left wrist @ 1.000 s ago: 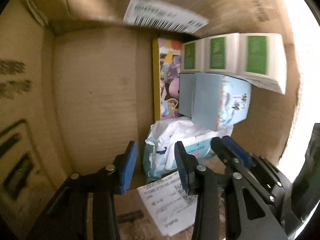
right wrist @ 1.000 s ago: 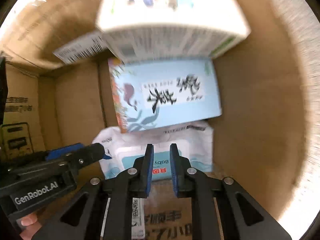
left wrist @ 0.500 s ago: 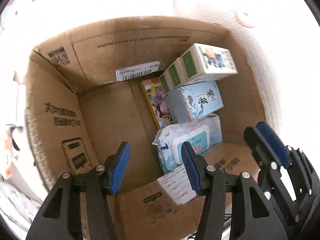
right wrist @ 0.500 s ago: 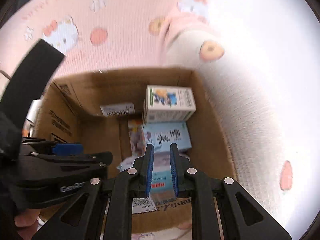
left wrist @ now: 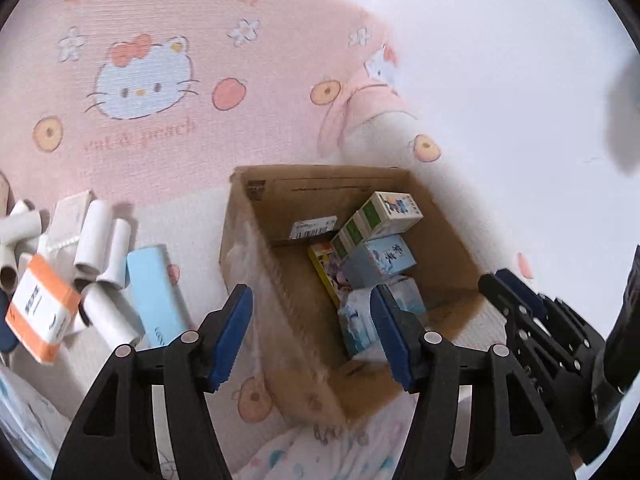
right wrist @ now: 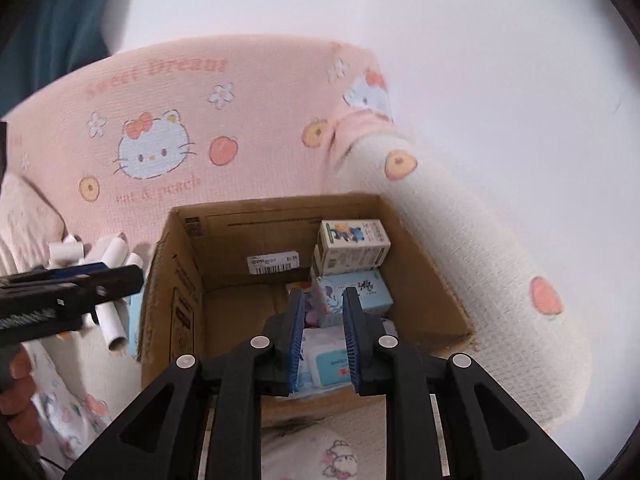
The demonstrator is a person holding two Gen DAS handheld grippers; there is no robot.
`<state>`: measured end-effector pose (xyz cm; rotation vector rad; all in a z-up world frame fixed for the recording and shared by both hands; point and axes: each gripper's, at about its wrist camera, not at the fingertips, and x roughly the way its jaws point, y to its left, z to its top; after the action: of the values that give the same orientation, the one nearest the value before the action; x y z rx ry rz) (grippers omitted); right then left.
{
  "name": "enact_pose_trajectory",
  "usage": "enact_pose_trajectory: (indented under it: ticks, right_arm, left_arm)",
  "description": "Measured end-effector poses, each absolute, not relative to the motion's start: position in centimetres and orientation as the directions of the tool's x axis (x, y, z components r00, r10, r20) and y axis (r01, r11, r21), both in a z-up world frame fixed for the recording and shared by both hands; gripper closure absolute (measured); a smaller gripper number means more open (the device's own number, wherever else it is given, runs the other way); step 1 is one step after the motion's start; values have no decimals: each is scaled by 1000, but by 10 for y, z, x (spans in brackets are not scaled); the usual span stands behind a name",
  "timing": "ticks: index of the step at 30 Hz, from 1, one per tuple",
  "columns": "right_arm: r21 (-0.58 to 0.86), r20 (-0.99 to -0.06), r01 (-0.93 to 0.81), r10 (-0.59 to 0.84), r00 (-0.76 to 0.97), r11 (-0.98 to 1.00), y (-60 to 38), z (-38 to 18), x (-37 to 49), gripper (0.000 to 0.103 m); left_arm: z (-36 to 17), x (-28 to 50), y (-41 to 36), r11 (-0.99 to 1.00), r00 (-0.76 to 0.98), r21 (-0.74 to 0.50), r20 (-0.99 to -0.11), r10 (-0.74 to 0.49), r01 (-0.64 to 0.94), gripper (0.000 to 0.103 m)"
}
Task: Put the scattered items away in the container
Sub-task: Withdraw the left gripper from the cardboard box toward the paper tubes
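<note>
The open cardboard box [left wrist: 256,264] [right wrist: 168,292] holds a white and green carton [left wrist: 384,216] [right wrist: 352,246], a light blue tissue box [left wrist: 384,260] [right wrist: 360,290], a yellow book [left wrist: 324,268] and a wipes pack [left wrist: 356,320] [right wrist: 332,362]. My left gripper [left wrist: 312,336] is open and empty above the box's near left wall. My right gripper [right wrist: 322,344] is open by a narrow gap and empty above the box's near edge. Left of the box lie white tubes [left wrist: 100,236] [right wrist: 112,264], a light blue box [left wrist: 154,288] and an orange and white box [left wrist: 40,304].
The box stands on a bed with a pink cat-print cover [left wrist: 140,80] [right wrist: 160,152]. A white knit bolster [right wrist: 460,240] runs along the box's right side. The right gripper's body [left wrist: 552,328] shows at the right of the left wrist view.
Both grippers have pulled up and back out of the box. The left jaws have opened wider. The scattered items left of the box have come into view.
</note>
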<state>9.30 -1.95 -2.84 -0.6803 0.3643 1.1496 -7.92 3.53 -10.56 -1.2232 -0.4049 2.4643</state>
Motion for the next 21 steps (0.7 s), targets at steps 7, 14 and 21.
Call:
enact_pose_trajectory:
  ticks: [7,14,21]
  right_arm:
    - [-259,-566,-942,757,326,212,-52,-32,57,86]
    - [-180,-539,-969,808,239,167,-75,-50,19,61]
    - [-300,-624,-954,754,202,7,-70,-93,-41,41]
  left_arm:
    - [-126,-27,12,-900,-628,-374,-651,426,-224,36]
    - [-149,0,-22,-930,-708,-341,-622,334,-138,36]
    - [-184,-2,-52,-991,-759,-116,-640,123,-62,36]
